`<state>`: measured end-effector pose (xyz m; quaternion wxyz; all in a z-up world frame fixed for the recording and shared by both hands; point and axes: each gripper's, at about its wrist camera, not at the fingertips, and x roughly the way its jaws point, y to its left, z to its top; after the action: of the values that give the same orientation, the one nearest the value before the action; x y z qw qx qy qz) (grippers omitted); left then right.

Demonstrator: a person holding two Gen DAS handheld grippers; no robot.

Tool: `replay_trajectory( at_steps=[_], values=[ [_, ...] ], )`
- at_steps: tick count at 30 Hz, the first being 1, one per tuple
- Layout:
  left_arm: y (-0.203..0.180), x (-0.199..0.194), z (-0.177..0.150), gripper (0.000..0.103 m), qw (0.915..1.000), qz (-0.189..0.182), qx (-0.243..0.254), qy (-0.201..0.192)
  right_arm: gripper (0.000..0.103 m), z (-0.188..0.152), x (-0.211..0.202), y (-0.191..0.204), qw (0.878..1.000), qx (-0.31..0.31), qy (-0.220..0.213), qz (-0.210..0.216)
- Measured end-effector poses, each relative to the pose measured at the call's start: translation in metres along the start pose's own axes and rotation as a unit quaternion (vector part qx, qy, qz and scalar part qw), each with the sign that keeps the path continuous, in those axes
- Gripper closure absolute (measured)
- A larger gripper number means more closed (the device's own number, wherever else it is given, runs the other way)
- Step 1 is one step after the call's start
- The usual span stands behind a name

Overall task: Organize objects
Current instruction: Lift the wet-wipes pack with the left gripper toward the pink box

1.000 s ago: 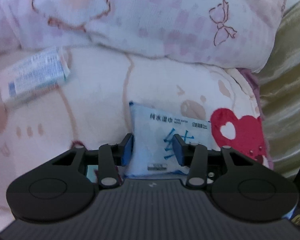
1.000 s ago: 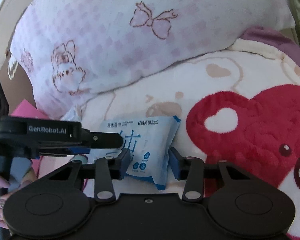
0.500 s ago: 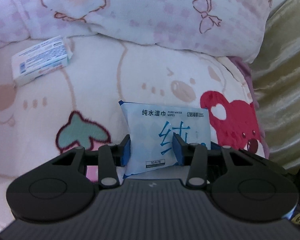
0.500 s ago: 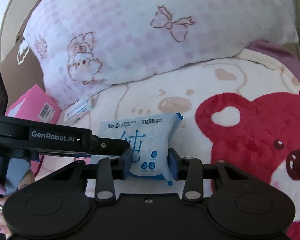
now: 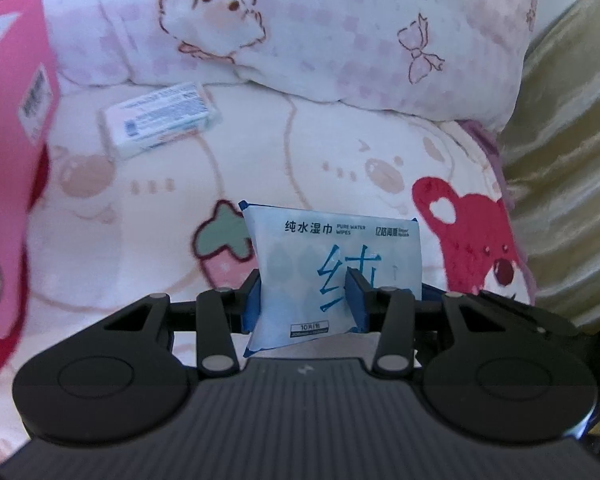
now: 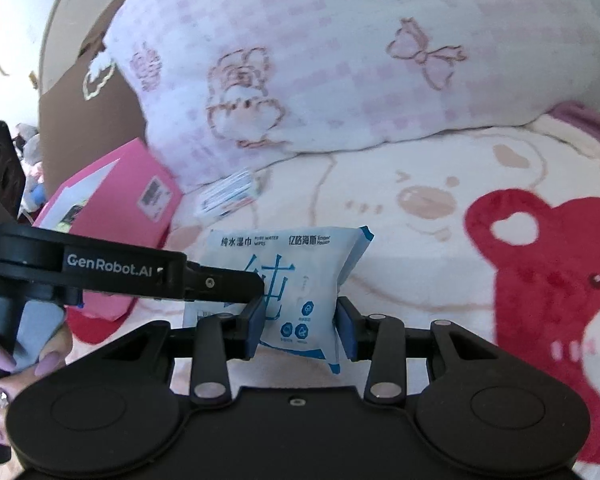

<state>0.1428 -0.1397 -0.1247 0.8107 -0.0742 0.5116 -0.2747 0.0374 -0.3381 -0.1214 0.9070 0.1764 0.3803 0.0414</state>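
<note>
Both grippers are clamped on the same pack of wet wipes (image 5: 332,268), a pale blue soft pouch with dark blue Chinese lettering and "PURE WATER WIPES" printed along its top. The left gripper (image 5: 306,300) has its blue fingers (image 5: 252,300) pressed into the pack's left half, and the right gripper (image 6: 300,326) pinches the other end, its fingers (image 6: 346,330) denting the pouch so the wrapper bulges between them. The pack is held upright, clear of the bed, over the middle of a cream fleece blanket (image 5: 260,152) printed with piglets and strawberries. In the right wrist view the left gripper (image 6: 236,286) reaches in from the left side, marked "GenRobot.AI", and a hand (image 6: 4,364) with long lilac nails grips its handle.

A red bear face (image 6: 560,292) on the blanket lies toward the bed's right edge. At the head of the bed a pink-and-white checked pillow (image 5: 340,32) with bows and a bunny rests on the blanket. Just in front of the pillow, toward the left side, lies a small white packet (image 5: 160,118) with blue print, flat on the blanket. A pink box (image 6: 112,208) with a barcode label sits farther left, near the bed's left edge
</note>
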Motion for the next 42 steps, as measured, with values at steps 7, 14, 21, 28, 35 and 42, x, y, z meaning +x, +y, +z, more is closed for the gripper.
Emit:
replay_trajectory(
  at_steps=[7,14,21,28,35,42],
  values=[
    [0.014,-0.027,-0.011,0.061,0.9999,-0.005,0.007,-0.015,0.058,-0.004,-0.005,0.021,1.0,-0.014,-0.018,0.014],
    [0.028,-0.042,-0.017,0.062,0.9997,-0.019,-0.006,-0.015,0.057,-0.003,-0.01,0.037,1.0,-0.013,-0.011,0.017],
    [0.033,-0.081,-0.02,0.061,0.9999,-0.003,0.015,-0.007,0.057,-0.01,-0.025,0.079,0.999,-0.032,-0.001,0.013],
    [0.048,-0.129,-0.023,0.061,0.9999,-0.01,0.007,-0.012,0.057,-0.006,-0.046,0.118,0.999,-0.041,0.005,0.013],
    [0.062,-0.169,-0.024,0.061,0.9996,-0.021,0.014,-0.008,0.056,-0.009,-0.067,0.156,0.999,-0.041,0.0,0.016],
    [0.078,-0.212,-0.031,0.062,0.9993,-0.007,0.03,-0.022,0.056,-0.008,-0.075,0.203,0.998,-0.061,-0.018,0.021]
  ],
)
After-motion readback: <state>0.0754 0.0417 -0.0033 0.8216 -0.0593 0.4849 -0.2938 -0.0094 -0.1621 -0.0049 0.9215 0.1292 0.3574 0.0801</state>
